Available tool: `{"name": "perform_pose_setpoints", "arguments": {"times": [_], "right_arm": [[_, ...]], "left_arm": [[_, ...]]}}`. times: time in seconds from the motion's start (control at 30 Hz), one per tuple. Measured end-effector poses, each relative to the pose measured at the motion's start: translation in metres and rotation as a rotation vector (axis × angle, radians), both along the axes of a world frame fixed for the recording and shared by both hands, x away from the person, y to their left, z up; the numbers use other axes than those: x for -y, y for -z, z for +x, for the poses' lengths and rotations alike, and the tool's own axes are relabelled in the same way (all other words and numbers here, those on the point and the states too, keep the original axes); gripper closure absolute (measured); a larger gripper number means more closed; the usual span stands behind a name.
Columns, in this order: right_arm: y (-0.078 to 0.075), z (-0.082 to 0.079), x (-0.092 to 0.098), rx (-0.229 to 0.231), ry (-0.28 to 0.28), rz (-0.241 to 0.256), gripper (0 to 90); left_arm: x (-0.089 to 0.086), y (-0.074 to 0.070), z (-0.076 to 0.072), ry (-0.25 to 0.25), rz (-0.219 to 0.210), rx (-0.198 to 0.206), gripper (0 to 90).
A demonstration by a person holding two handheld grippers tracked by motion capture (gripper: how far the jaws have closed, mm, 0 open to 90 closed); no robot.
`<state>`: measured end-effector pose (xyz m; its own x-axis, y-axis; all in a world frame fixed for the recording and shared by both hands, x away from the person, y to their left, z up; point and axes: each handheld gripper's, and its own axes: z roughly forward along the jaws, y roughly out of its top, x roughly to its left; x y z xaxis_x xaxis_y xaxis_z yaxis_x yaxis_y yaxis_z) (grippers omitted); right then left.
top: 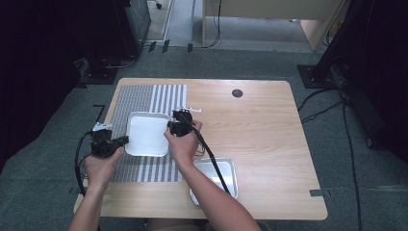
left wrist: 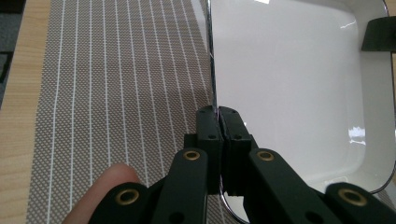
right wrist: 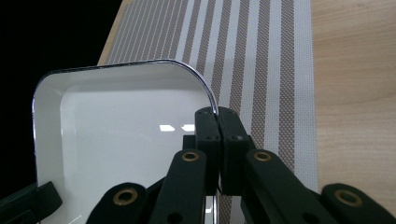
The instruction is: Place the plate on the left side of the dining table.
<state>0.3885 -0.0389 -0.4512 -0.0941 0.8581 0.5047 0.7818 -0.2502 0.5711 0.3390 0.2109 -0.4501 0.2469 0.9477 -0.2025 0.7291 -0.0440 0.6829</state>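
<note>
A white square tray (top: 146, 134) with a thin dark rim sits over the striped placemat (top: 144, 103) on the left half of the table. My left gripper (top: 126, 140) is shut on the tray's left rim (left wrist: 214, 88), its jaws pinched together on the edge. At the opposite side, my right gripper (top: 169, 126) is shut on the tray's right rim (right wrist: 211, 99) near a rounded corner. The tray (left wrist: 289, 88) is empty, white and glossy inside (right wrist: 121, 126). The right gripper's jaw tip (left wrist: 378, 35) shows at the far side in the left gripper view.
A second white tray (top: 227, 173) lies at the table's front, partly under my right forearm. A dark round grommet (top: 237, 93) sits in the tabletop at the back. Bare wood (top: 269, 134) spreads over the right half. Cables trail on the floor around the table.
</note>
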Motion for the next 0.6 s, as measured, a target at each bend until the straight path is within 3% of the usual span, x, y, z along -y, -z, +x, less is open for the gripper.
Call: {"name": "perform_pose_setpoints", "arguments": {"times": [0.4, 0.6], "right_arm": [[0.014, 0.031, -0.016, -0.052, 0.007, -0.027, 89.3], [0.020, 0.042, -0.023, -0.058, 0.001, -0.049, 89.0]], "left_arm": [[-0.016, 0.017, 0.030, -0.018, -0.047, -0.052, 90.0], [-0.017, 0.018, 0.041, -0.029, -0.021, -0.051, 90.0]]}}
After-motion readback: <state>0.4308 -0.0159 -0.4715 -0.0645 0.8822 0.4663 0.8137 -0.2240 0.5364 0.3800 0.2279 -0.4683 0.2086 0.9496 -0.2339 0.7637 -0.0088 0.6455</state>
